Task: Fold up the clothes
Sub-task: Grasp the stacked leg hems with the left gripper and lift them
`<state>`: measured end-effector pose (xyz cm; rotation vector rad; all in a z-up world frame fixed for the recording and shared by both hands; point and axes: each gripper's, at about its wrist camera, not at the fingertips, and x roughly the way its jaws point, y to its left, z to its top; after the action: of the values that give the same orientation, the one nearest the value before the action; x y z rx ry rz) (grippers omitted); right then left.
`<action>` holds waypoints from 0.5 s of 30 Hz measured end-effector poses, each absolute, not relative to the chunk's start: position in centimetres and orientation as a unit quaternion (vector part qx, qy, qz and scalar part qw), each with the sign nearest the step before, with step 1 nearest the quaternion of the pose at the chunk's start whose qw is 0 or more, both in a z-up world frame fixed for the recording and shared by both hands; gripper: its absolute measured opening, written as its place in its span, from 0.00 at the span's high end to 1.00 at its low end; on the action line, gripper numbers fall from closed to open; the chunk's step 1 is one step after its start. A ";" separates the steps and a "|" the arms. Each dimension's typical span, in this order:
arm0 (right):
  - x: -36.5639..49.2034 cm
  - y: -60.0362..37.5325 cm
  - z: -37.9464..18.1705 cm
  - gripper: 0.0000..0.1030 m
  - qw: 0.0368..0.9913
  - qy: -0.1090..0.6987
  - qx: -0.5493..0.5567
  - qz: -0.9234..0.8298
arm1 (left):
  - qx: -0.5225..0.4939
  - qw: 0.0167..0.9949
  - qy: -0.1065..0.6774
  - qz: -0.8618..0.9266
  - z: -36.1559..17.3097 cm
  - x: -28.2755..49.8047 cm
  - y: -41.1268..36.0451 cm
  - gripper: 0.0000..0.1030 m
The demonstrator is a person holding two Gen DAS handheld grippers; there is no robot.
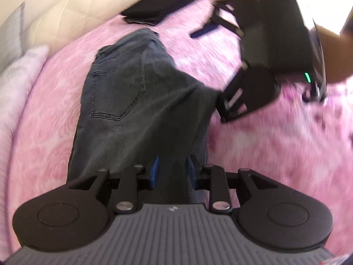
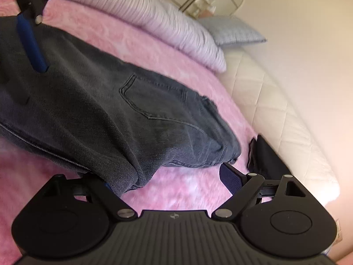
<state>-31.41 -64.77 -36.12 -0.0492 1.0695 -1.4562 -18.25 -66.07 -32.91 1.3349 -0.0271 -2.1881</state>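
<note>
Nearest the left wrist lens, the left gripper (image 1: 172,172) has its two blue-padded fingers (image 1: 155,169) pinched on dark denim, a strip of cloth filling the narrow gap between them. One pair of grey jeans (image 1: 132,101) runs from there toward 12 o'clock across the pink fluffy blanket (image 1: 275,150), one back pocket (image 1: 117,90) facing up.

From the right wrist view, the right gripper (image 2: 169,181) stands with jaws wide apart; a folded edge of the jeans drapes over its 9 o'clock finger, while the 3 o'clock finger (image 2: 230,180) is bare above the blanket.

One folded black garment (image 1: 163,5) lies at 12 o'clock beyond the jeans, against the cream quilted headboard (image 2: 275,101). Two pillows sit at 1 o'clock in the right view: one striped pillow (image 2: 167,24), one grey cushion (image 2: 231,32).

A small emblem marks each gripper body; no readable writing.
</note>
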 end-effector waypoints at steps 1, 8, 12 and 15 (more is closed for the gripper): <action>-31.2 -64.9 -36.5 0.15 0.616 0.470 -0.020 -0.631 | 0.508 0.282 -0.016 -0.813 -33.4 -18.3 -65.8 0.75; -30.7 -64.0 -36.4 0.12 0.633 0.471 -0.014 -0.615 | 0.517 0.293 0.014 -0.804 -34.6 -16.7 -65.5 0.72; -30.4 -62.1 -35.3 0.12 0.666 0.458 0.014 -0.589 | 0.496 0.297 0.049 -0.814 -33.2 -14.9 -65.2 0.72; -30.3 -60.7 -34.4 0.12 0.690 0.448 0.036 -0.568 | 0.474 0.302 0.095 -0.822 -31.6 -12.8 -65.1 0.66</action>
<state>-30.30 -60.69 -34.37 0.0802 1.0016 -1.2705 -12.76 -65.07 -31.59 1.2562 0.2521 -2.1786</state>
